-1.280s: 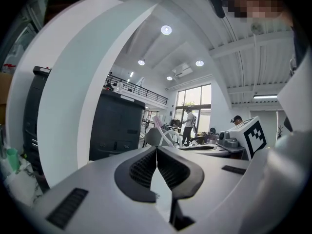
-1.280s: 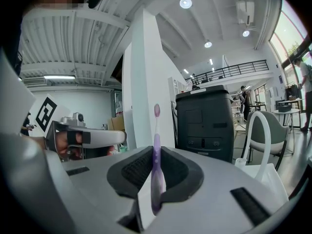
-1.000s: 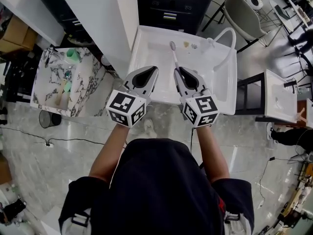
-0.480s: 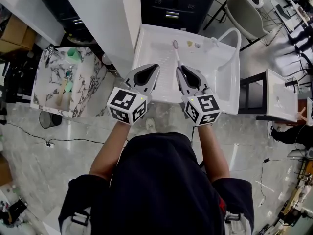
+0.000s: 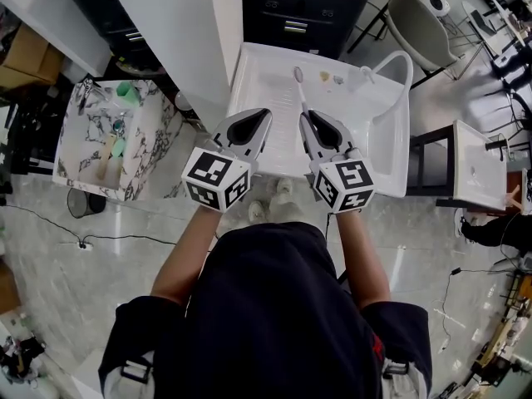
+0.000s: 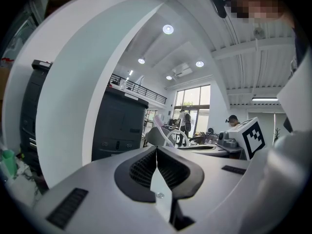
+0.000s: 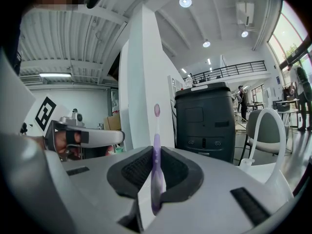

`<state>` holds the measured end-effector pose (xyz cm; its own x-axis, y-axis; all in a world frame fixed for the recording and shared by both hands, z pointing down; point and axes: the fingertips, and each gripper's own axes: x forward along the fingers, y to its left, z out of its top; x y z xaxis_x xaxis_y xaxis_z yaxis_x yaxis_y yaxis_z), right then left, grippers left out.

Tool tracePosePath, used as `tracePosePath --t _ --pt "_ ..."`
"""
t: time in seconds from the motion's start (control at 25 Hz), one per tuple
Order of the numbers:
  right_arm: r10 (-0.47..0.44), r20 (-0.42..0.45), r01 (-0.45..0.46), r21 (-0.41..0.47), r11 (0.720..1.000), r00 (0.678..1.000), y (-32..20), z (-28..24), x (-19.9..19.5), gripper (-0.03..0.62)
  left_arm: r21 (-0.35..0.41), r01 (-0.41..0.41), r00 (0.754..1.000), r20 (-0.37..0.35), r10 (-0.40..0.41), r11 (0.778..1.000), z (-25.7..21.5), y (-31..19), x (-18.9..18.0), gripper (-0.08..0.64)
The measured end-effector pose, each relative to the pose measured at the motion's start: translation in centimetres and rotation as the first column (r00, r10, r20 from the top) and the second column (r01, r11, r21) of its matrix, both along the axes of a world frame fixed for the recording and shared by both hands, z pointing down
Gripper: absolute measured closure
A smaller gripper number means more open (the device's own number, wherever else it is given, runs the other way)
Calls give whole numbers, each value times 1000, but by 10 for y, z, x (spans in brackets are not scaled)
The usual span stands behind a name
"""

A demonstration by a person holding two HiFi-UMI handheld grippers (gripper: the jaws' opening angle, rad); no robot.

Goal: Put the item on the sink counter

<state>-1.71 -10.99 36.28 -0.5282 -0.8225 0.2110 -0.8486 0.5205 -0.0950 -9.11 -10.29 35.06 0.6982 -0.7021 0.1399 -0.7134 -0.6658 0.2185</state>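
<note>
A toothbrush (image 5: 299,90) with a purple handle and a pink head stands upright between the jaws of my right gripper (image 5: 306,117), which is shut on its handle. In the right gripper view the toothbrush (image 7: 156,126) rises straight out of the right gripper (image 7: 154,152). My left gripper (image 5: 263,114) hovers beside it to the left, shut with nothing in it; the left gripper view shows the left gripper (image 6: 156,148) with its pads pressed together. Both grippers are over the near edge of the white sink counter (image 5: 378,160).
A curved white faucet (image 5: 389,61) and two small items (image 5: 331,78) sit at the sink's back. A marble side table (image 5: 145,152) with a green cup (image 5: 125,92) stands at the left. Behind are a white pillar (image 5: 179,32), a black cabinet (image 5: 299,7) and a grey chair (image 5: 416,23).
The view has crept toward the sink and the person's shoes now show below the grippers. Both grippers hold the same pose, the toothbrush still gripped.
</note>
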Motion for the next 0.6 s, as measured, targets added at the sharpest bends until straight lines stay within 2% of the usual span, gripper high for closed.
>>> tracePosePath --t 0.6 --pt "-22 5 22 -4 1000 1000 -31 3 1 526 -4 15 1000 11 -15 1000 2 -28 2 545"
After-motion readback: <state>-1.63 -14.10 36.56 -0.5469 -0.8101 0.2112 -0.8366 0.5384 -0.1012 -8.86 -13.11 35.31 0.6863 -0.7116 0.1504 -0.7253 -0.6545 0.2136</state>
